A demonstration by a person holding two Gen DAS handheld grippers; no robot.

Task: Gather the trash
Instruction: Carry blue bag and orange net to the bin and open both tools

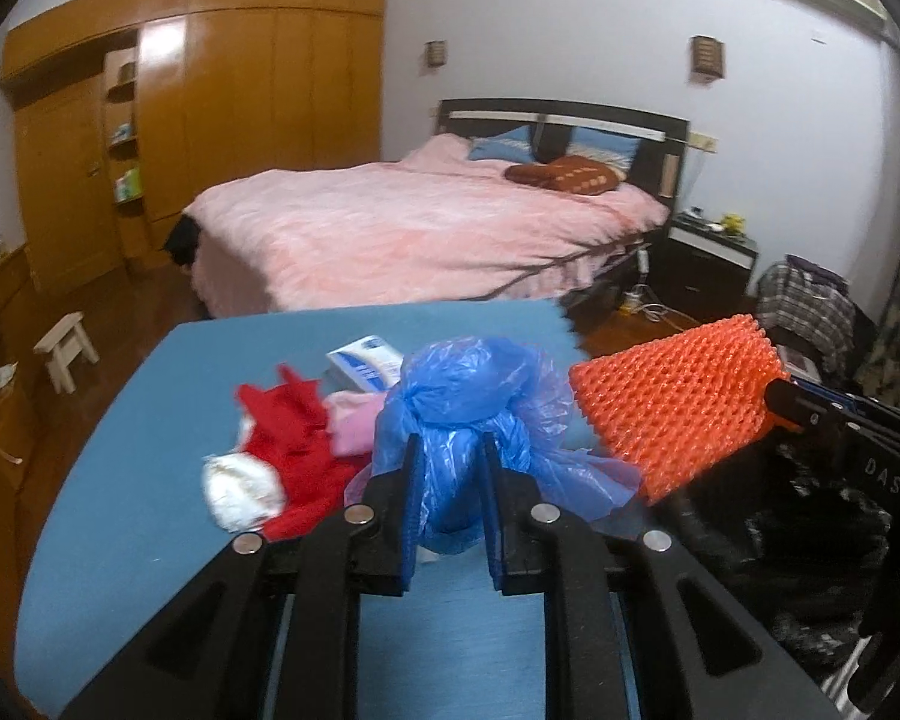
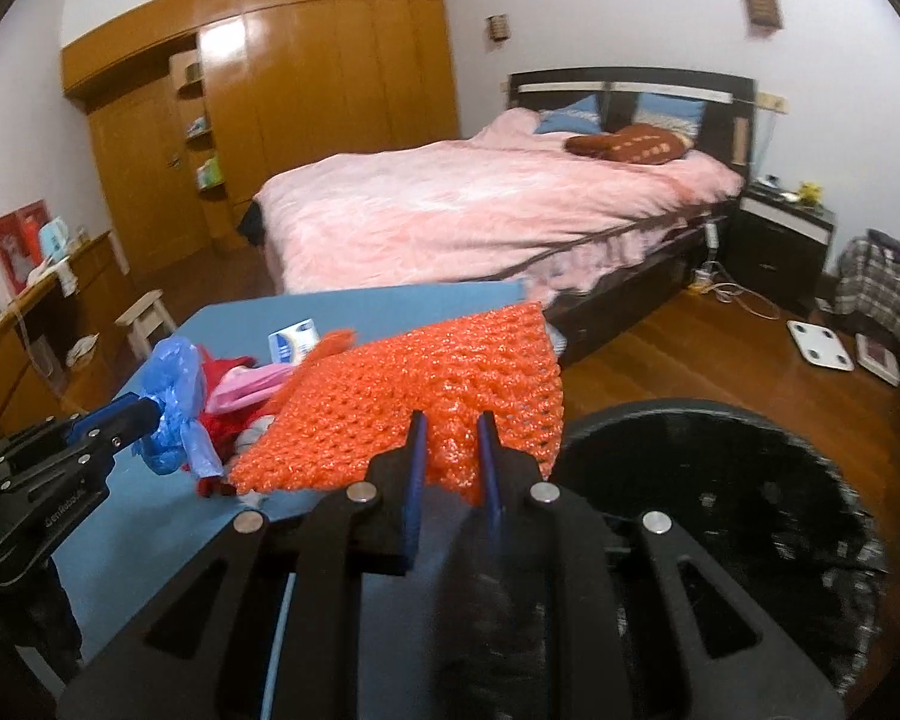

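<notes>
Left gripper (image 1: pixel 450 450): jaws narrow, clamped on a crumpled blue plastic bag (image 1: pixel 468 402), which bulges above and to both sides of the pads and is lifted clear of the blue table (image 1: pixel 120 480). Right gripper (image 2: pixel 453 426): jaws narrow, pinching the near edge of an orange foam net (image 2: pixel 426 384); the net fans out flat ahead of the pads, toward 11 o'clock, held off the table. In the left wrist view the same net sits at 2 o'clock of the blue bag, close beside it. Black-lined trash bin (image 2: pixel 720 510) at 4 o'clock of the right gripper, mouth open, just beside the table edge. Remaining on the table beyond the left gripper, at 10 to 11 o'clock: red cloth item (image 1: pixel 294 432) with a white crumpled piece (image 1: pixel 240 489) touching it, a pink item (image 1: pixel 354 426), then a white-and-blue small box (image 1: pixel 363 363) farther back. Past the table edge: bed (image 1: pixel 420 234) with pink cover; wooden wardrobe (image 1: pixel 222 90) at far 10 o'clock; small white stool (image 1: pixel 66 348) on the floor at 9 o'clock.
</notes>
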